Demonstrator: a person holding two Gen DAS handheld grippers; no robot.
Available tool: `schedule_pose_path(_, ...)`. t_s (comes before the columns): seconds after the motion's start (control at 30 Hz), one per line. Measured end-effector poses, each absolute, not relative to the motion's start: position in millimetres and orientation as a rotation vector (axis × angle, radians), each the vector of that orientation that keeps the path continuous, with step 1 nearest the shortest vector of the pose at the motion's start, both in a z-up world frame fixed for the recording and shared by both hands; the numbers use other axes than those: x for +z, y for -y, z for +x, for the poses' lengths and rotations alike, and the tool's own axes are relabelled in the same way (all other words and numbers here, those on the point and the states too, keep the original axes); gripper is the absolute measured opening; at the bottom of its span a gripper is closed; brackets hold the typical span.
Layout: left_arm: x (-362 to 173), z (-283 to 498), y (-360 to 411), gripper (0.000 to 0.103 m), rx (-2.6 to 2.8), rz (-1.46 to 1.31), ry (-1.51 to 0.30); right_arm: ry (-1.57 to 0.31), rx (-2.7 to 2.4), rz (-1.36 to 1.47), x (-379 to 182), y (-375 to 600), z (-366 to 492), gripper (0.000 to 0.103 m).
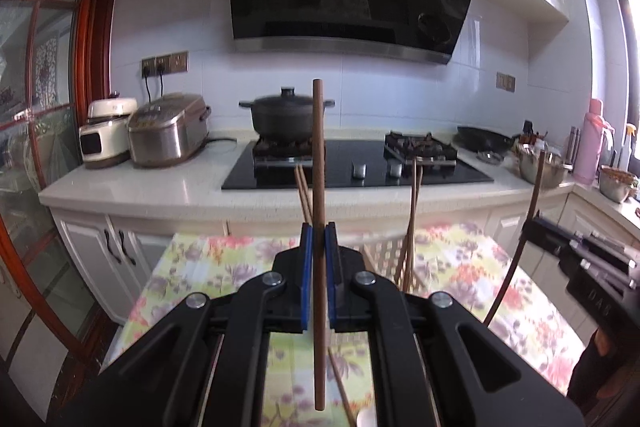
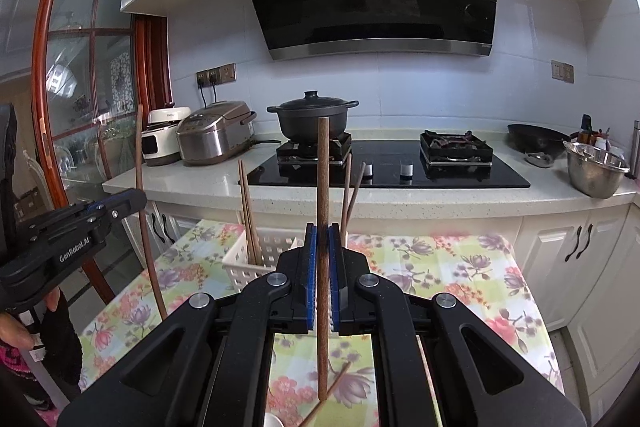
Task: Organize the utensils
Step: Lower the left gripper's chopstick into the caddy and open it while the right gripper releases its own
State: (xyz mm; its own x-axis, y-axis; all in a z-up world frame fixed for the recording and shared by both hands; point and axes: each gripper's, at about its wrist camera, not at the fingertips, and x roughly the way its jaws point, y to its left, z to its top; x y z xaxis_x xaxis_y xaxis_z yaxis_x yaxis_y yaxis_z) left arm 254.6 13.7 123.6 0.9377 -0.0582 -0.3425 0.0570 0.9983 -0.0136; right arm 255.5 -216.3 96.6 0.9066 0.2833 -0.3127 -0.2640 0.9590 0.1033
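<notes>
We work over a table (image 2: 460, 259) covered in a flowered cloth, and on it, ahead of both tools, stands a white slotted basket (image 2: 256, 259) with several chopsticks already leaning upright in it. Our right gripper (image 2: 323, 255) is clamped on one brown chopstick (image 2: 323, 187), held vertical, its lower end hanging free above the cloth. Our left gripper (image 1: 319, 259) is likewise clenched on its own chopstick (image 1: 318, 155), also upright. From the right wrist view the basket lies just ahead and slightly left of the held stick; from the left wrist view it (image 1: 384, 259) sits ahead and to the right. We judge the right tool the nearer. Both sticks already stand along the basket's upright axis, so we expect the next move needs only a forward carry and a straight lowering. Another chopstick (image 2: 328, 395) lies flat on the cloth below.
</notes>
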Motion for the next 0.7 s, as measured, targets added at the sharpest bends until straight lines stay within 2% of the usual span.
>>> schedule_pose_path(0.4,192.5,330.5,-9.9,0.006,-0.033,-0.067,-0.282,-0.277,0.272,0.038,139.8,197.5,308.5,0.006)
schedule_pose_path(0.7,168.8,383.4,-8.9,0.006,-0.073,-0.124,-0.344,-0.294,0.292,0.048,125.9,183.3,354.2,0.006)
